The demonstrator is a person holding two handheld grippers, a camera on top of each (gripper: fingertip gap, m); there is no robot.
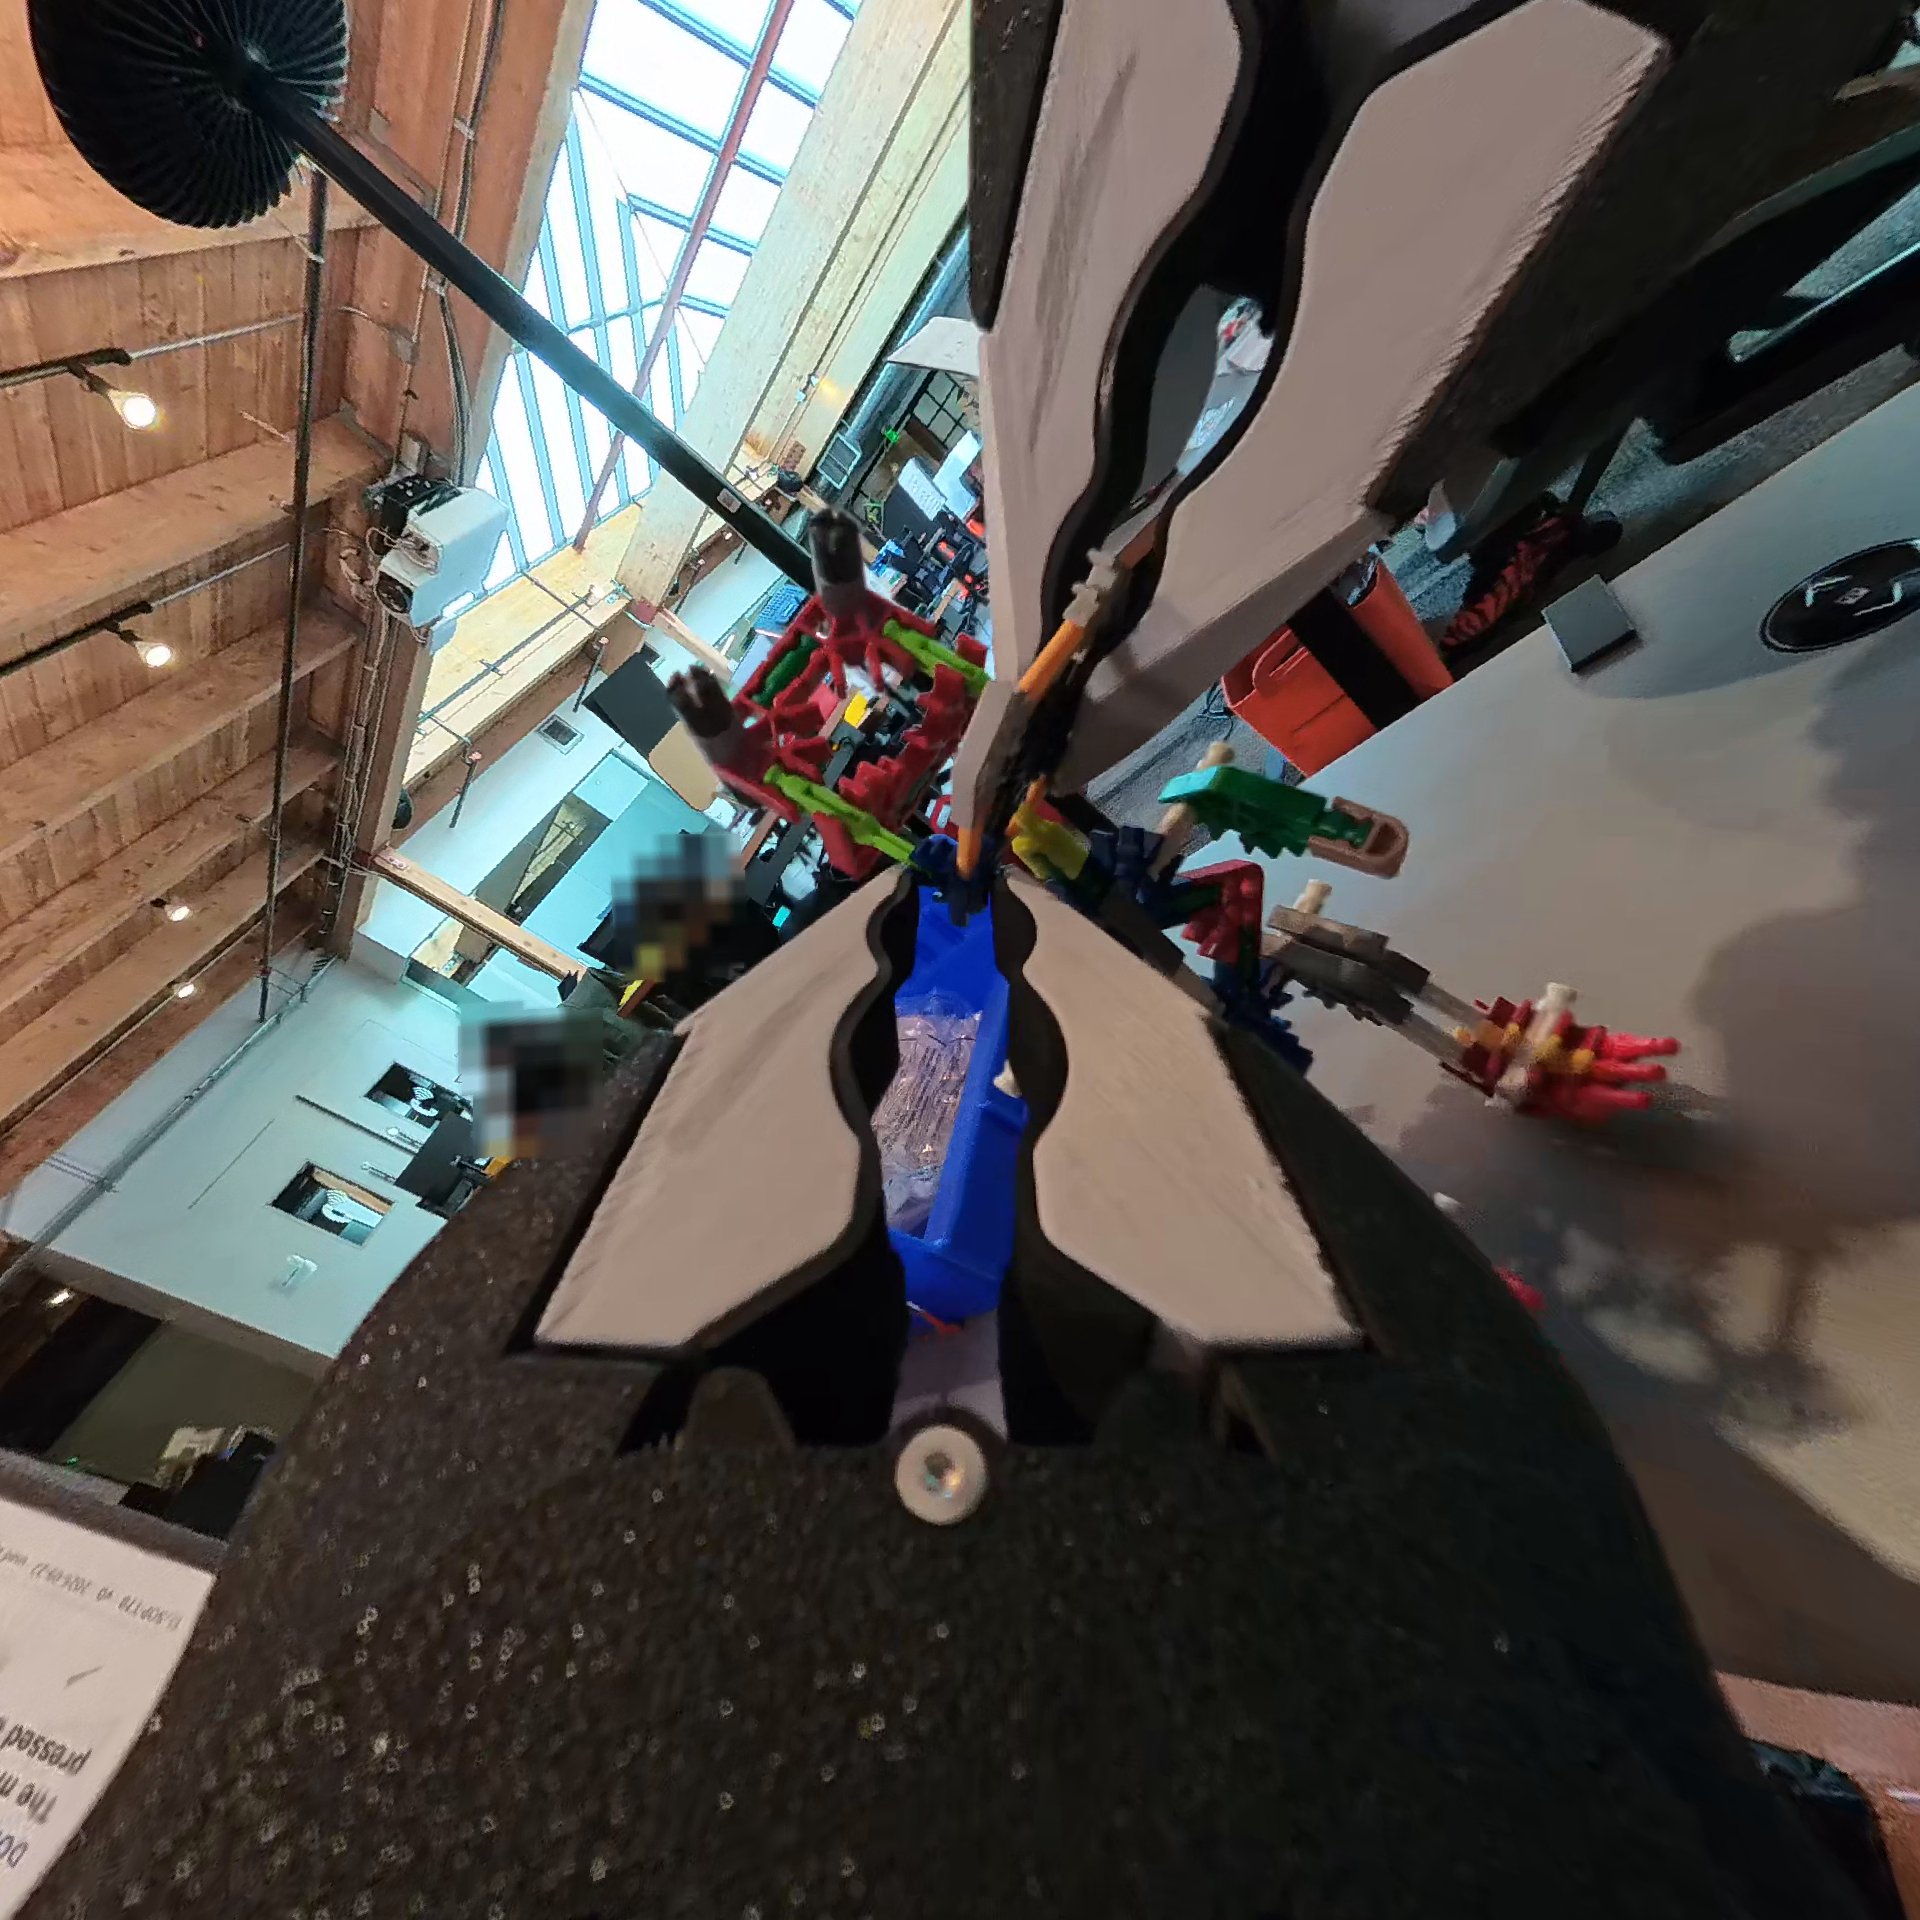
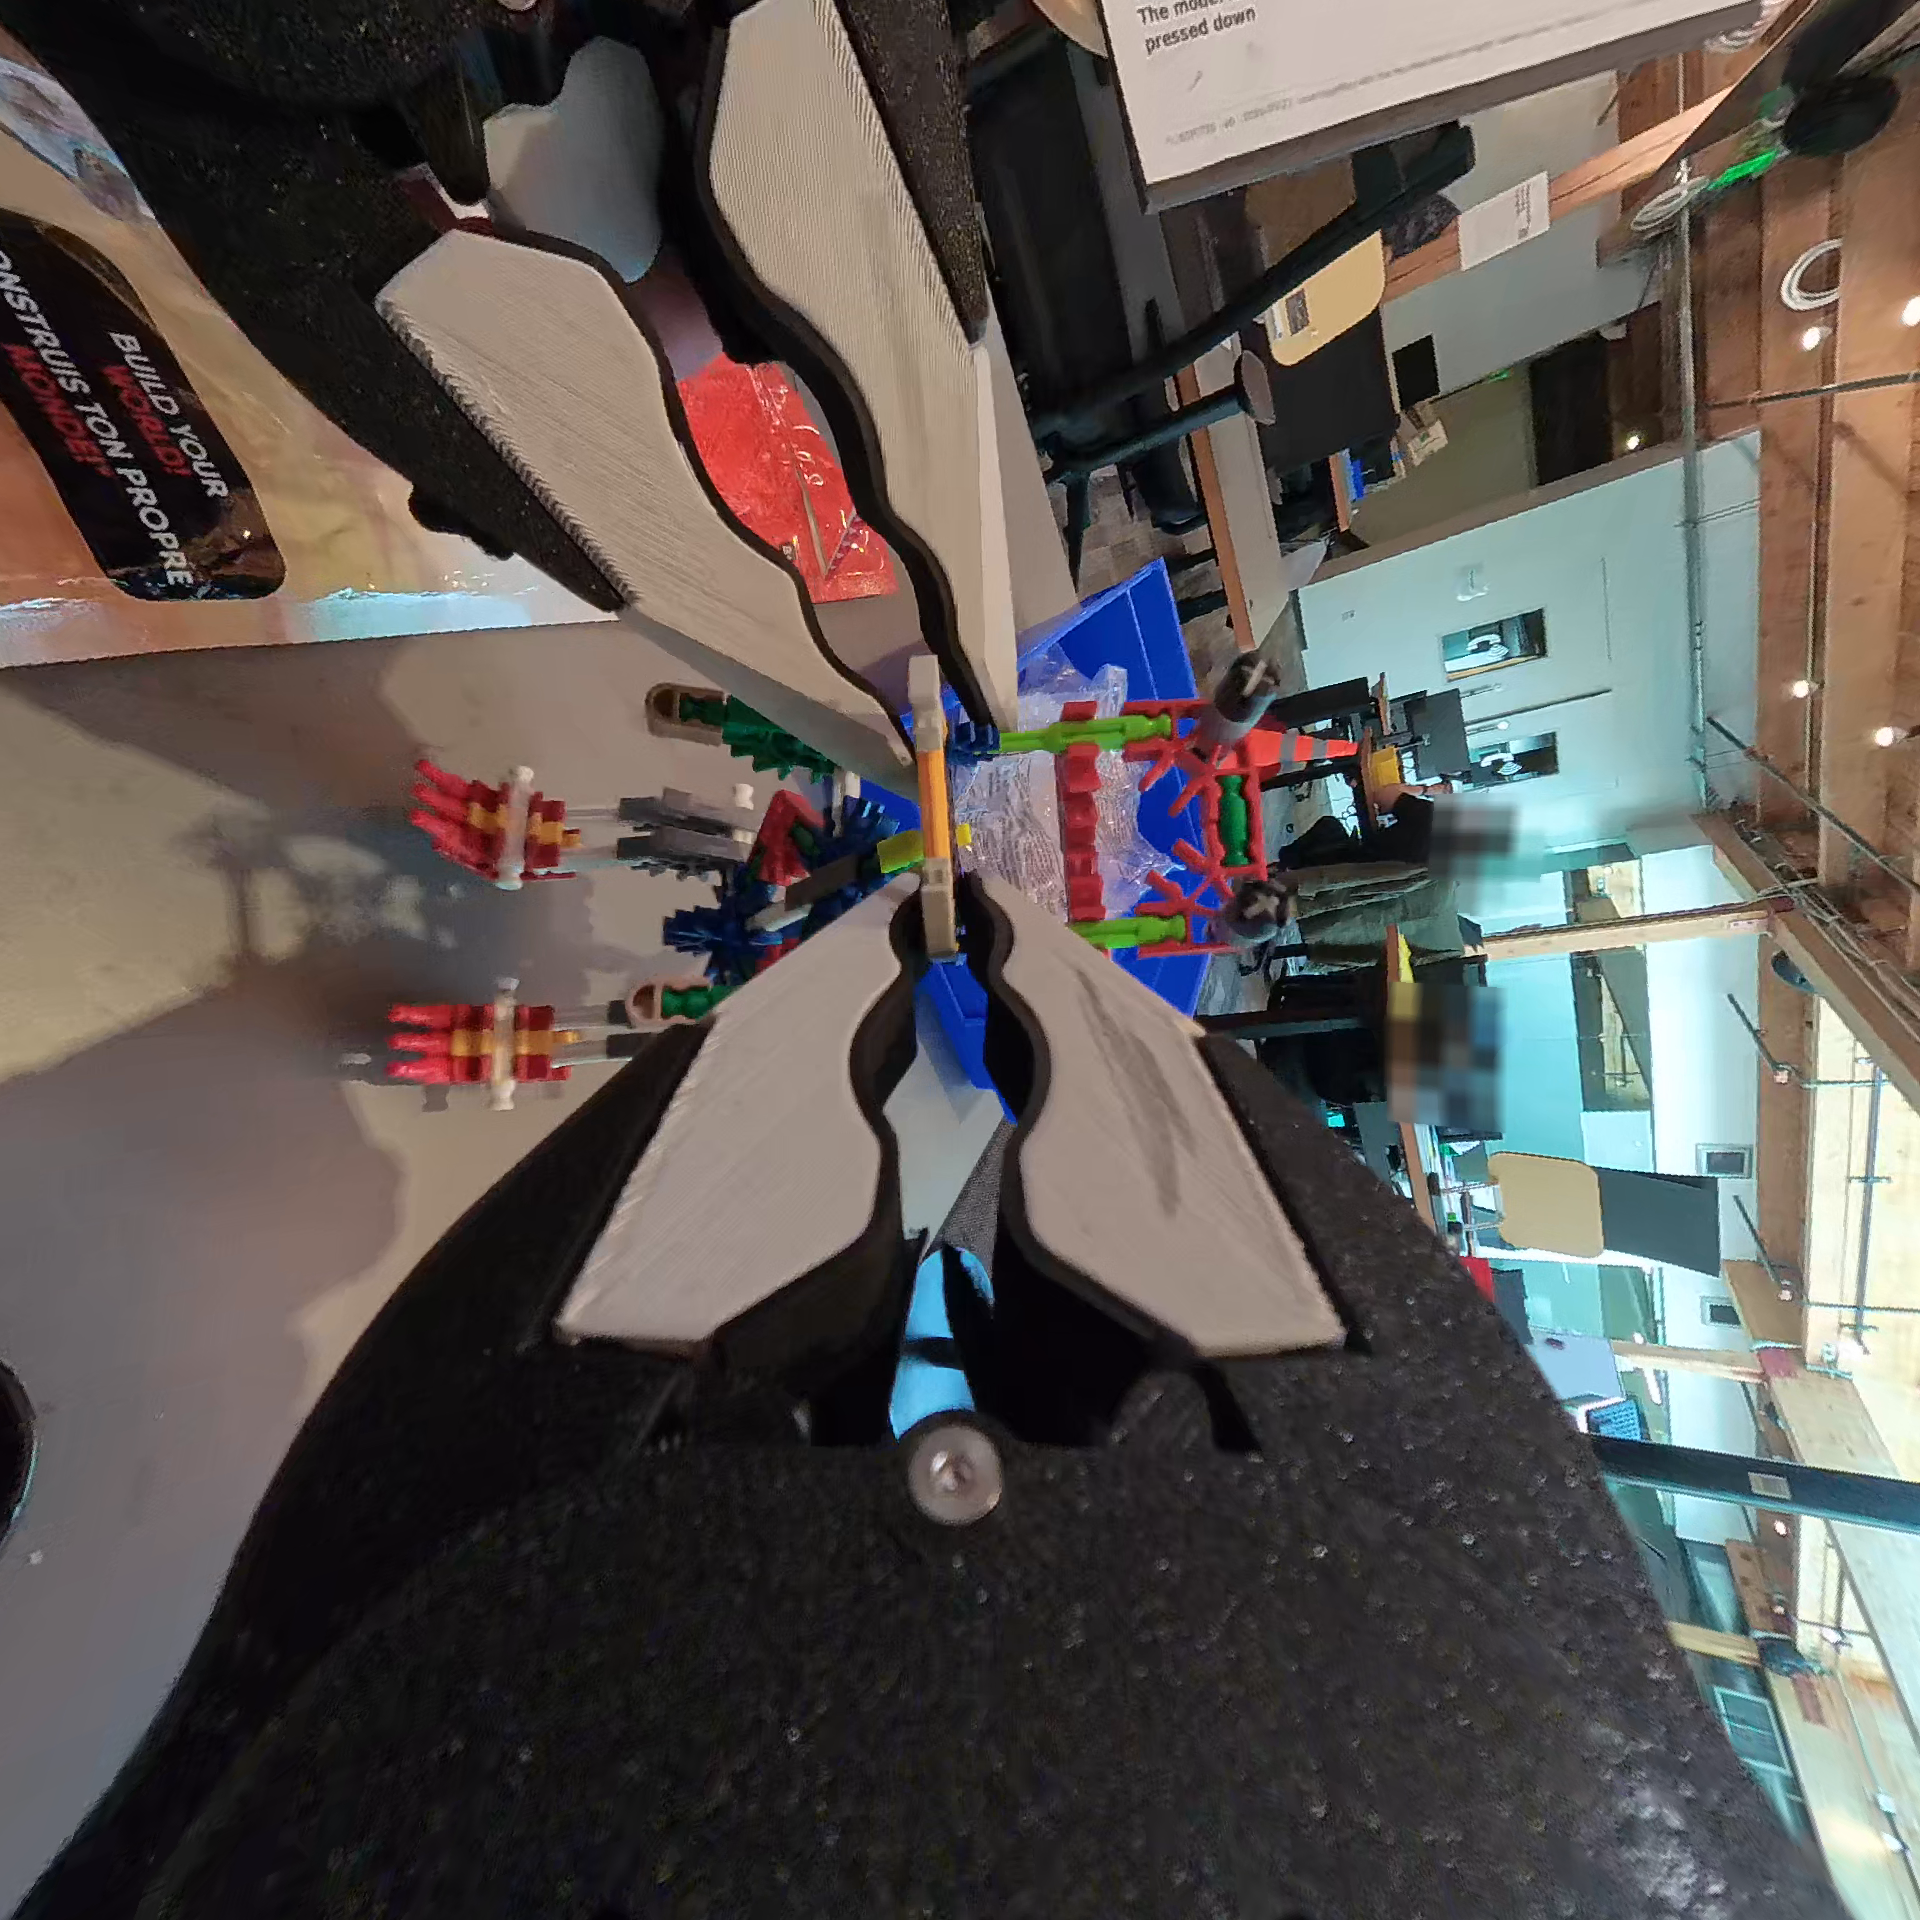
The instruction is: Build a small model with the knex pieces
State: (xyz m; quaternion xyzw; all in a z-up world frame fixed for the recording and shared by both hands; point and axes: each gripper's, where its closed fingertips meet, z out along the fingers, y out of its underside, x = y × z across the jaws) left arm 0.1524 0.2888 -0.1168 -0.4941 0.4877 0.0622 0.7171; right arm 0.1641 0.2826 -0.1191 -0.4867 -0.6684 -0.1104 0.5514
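A colourful construction-toy model [image 2: 1164,821] with a red and green frame and black wheels is lifted above the grey table [image 2: 260,1247]. An orange rod [image 2: 932,790] in the model is held at both ends. My right gripper [image 2: 943,894] is shut on the rod's lower end with its tan connector. My left gripper [image 2: 940,717] comes in from above and is shut on the rod's other end. In the left wrist view, my left gripper [image 1: 961,878] pinches the rod's tip [image 1: 968,847] by a blue connector, and the right gripper [image 1: 1081,634] grips the rod higher up. The frame [image 1: 862,717] sticks out to the left.
A blue bin [image 2: 1122,644] holding clear plastic bags stands behind the model. Red and yellow legs [image 2: 488,821] of the model reach out over the table. A red plastic bag [image 2: 769,457] and a printed box [image 2: 135,416] lie nearby. An orange bin [image 1: 1330,675] stands beyond the table edge. Less than 4 cm separates the two grippers' tips.
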